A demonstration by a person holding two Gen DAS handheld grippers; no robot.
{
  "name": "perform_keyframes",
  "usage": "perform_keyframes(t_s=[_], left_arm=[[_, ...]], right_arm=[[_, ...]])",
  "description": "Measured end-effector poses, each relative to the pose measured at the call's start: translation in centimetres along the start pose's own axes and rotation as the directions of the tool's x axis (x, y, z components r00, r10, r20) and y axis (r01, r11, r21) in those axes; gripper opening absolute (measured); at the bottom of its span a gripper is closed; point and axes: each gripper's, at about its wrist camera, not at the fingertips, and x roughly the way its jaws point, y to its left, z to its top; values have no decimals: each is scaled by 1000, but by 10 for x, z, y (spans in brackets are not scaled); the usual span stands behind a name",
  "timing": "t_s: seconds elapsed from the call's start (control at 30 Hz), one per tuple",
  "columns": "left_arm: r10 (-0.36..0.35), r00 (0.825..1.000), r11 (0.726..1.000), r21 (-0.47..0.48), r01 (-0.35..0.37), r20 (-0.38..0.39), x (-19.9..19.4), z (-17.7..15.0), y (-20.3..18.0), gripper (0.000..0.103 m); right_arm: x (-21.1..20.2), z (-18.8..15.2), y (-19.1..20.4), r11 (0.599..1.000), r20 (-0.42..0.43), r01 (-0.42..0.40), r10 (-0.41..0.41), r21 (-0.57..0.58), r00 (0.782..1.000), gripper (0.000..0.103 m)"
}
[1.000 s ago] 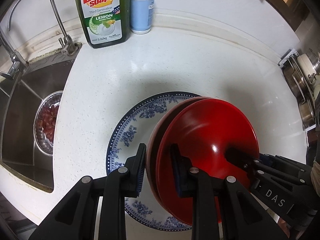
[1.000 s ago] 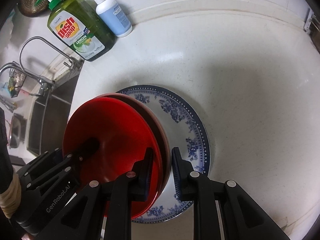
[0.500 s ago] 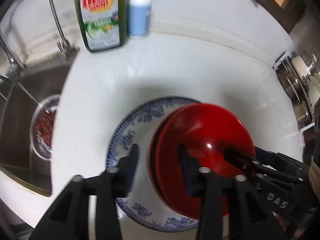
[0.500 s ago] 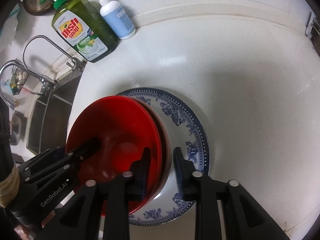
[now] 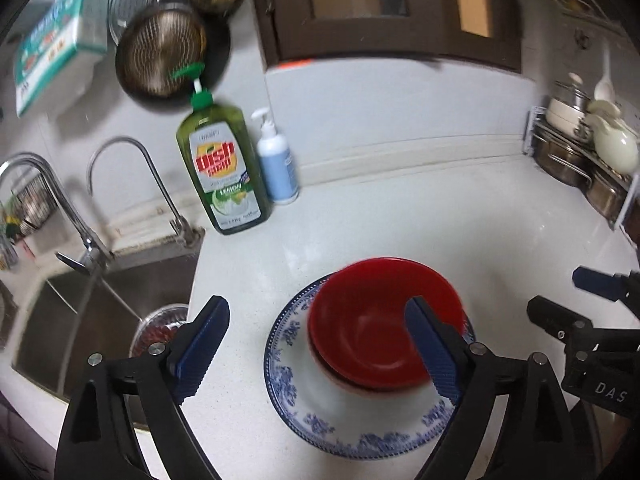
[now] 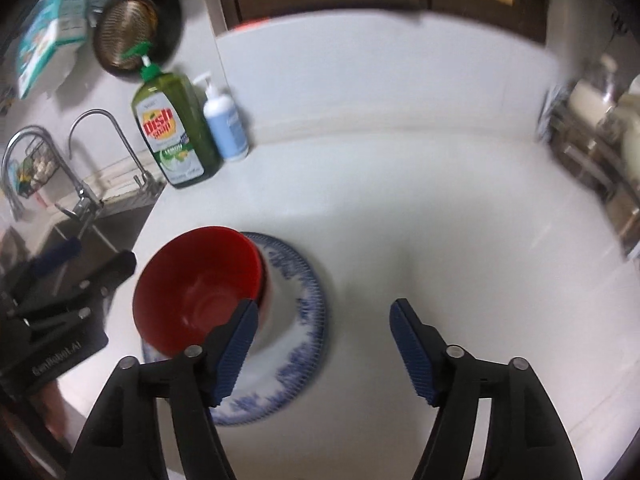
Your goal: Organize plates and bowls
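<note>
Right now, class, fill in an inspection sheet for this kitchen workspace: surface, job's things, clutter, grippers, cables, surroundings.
Surface: white countertop.
Job's things: red bowls stacked on the blue-patterned plate.
Clutter: dish soap bottle and pump bottle by the wall.
Grippers: left gripper open; right gripper open; neither holds anything.
Cables: nothing seen.
Surroundings: sink with faucet at left, pot rack at right.

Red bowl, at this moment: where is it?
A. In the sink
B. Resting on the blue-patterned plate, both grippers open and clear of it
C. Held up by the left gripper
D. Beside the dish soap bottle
B: the red bowl sits on the blue-patterned plate, with the left gripper and right gripper both open and off it.
</note>
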Motion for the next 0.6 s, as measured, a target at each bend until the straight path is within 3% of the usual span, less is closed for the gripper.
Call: perform_keyframes(t_s=[0.6], left_arm=[[63,985,991,-128,-42,163,-131,-73,-44,99]], right_arm=[[-126,-82,-43,999,258,38,-30,-26,966,87]])
